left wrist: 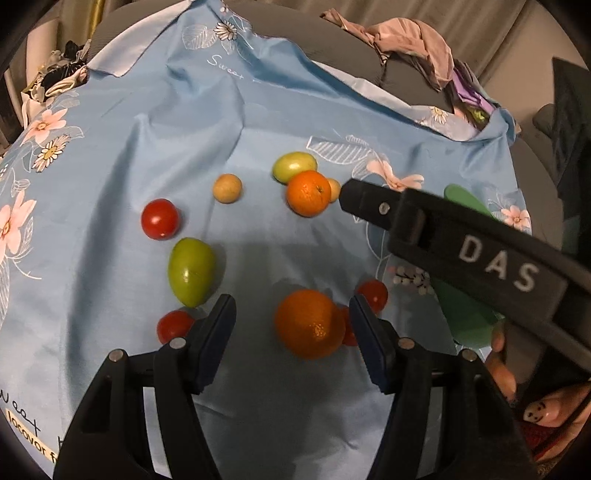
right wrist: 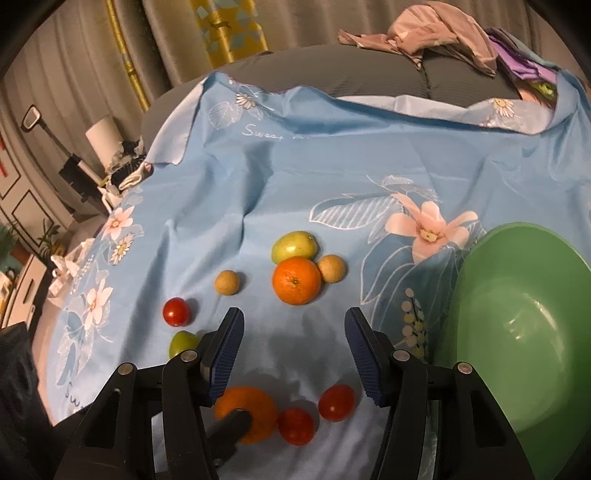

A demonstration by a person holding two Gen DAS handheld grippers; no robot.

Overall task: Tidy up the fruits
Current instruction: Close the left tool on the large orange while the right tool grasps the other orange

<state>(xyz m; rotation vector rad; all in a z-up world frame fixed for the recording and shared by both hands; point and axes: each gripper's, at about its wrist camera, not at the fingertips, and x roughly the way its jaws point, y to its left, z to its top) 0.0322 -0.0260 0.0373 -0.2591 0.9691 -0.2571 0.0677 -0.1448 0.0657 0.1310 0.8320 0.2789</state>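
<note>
Fruits lie on a blue flowered cloth (left wrist: 110, 166). My left gripper (left wrist: 291, 314) is open, just above and around a near orange (left wrist: 309, 324); that orange also shows in the right wrist view (right wrist: 246, 412). A far orange (right wrist: 296, 280), green fruits (right wrist: 294, 246) (left wrist: 191, 271), small tan fruits (right wrist: 228, 282) (right wrist: 332, 268) and red tomatoes (right wrist: 337, 402) (right wrist: 295, 425) (right wrist: 176, 312) are scattered around. My right gripper (right wrist: 293, 341) is open and empty above the cloth. An empty green bowl (right wrist: 517, 325) stands at the right.
Crumpled pink clothes (right wrist: 424, 29) lie on a grey cushion (right wrist: 369, 70) behind the cloth. Clutter and a white cylinder (right wrist: 101, 142) stand at the far left. The right gripper's black arm (left wrist: 461, 243) crosses the left wrist view.
</note>
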